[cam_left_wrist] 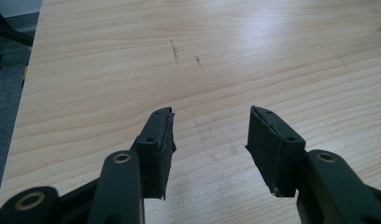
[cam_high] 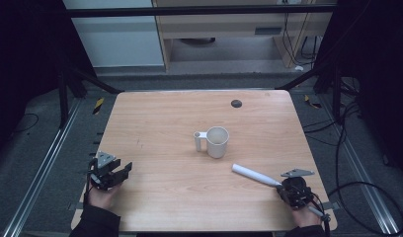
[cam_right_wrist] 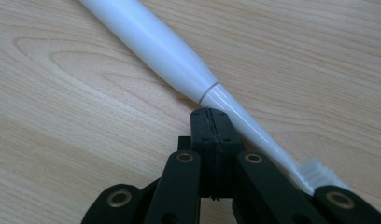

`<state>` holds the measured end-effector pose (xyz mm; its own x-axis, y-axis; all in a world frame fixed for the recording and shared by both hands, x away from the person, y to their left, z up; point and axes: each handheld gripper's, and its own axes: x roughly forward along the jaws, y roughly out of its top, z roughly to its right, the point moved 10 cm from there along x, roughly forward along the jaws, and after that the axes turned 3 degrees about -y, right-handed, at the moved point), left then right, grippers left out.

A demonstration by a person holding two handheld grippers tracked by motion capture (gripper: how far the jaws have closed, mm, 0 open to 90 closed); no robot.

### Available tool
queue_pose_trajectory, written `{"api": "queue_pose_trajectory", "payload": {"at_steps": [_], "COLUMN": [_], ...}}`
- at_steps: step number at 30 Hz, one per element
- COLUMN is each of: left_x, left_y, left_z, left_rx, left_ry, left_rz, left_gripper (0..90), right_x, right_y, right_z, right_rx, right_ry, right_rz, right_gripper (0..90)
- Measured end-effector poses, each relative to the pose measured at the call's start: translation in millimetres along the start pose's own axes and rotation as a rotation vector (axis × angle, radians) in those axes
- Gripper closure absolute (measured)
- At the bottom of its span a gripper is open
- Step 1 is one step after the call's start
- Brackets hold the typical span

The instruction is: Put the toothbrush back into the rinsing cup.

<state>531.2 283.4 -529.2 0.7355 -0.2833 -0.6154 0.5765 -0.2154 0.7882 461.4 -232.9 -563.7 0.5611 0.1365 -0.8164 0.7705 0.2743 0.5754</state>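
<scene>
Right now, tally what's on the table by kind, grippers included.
Cup: 1, white, with a side holder
Electric toothbrush: 1, white, lying flat beside the shut right gripper
Grippers: 2, left gripper open with nothing between its jaws
Total: 4

Wooden table (cam_high: pixel 160 128), white mug (cam_high: pixel 217 142), white toothbrush (cam_high: pixel 254 175) lying on it

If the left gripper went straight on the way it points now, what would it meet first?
Probably nothing: the left gripper stands open over the bare table, and the way ahead looks free. The mug seems off to the side, though depth is unclear.
</scene>
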Motion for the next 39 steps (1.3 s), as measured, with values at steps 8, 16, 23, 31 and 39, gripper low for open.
{"api": "queue_pose_trajectory", "payload": {"at_steps": [8,16,23,31,39], "left_x": [0.1,0.2,0.4,0.4,1.3], "left_y": [0.0,-0.1,-0.1,-0.1,-0.4], "left_z": [0.0,0.1,0.2,0.3,0.4], "left_rx": [0.001,0.003,0.002,0.003,0.006], "left_ry": [0.001,0.002,0.002,0.002,0.003], "left_rz": [0.000,-0.001,-0.002,-0.002,-0.006], "left_gripper": [49.6,49.7,49.7,49.8,49.8], "right_x": [3.3,6.7,9.7,12.3,3.6], "right_y": [1.6,3.9,6.3,9.3,27.7], "right_z": [7.3,13.8,18.0,22.2,12.3], "right_rx": [0.009,0.020,0.026,0.030,0.008], "right_ry": [-0.024,-0.045,-0.058,-0.075,-0.058], "right_rz": [-0.001,0.001,0.004,0.005,0.079], "right_gripper": [90.0,90.0,90.0,90.0,90.0]}}
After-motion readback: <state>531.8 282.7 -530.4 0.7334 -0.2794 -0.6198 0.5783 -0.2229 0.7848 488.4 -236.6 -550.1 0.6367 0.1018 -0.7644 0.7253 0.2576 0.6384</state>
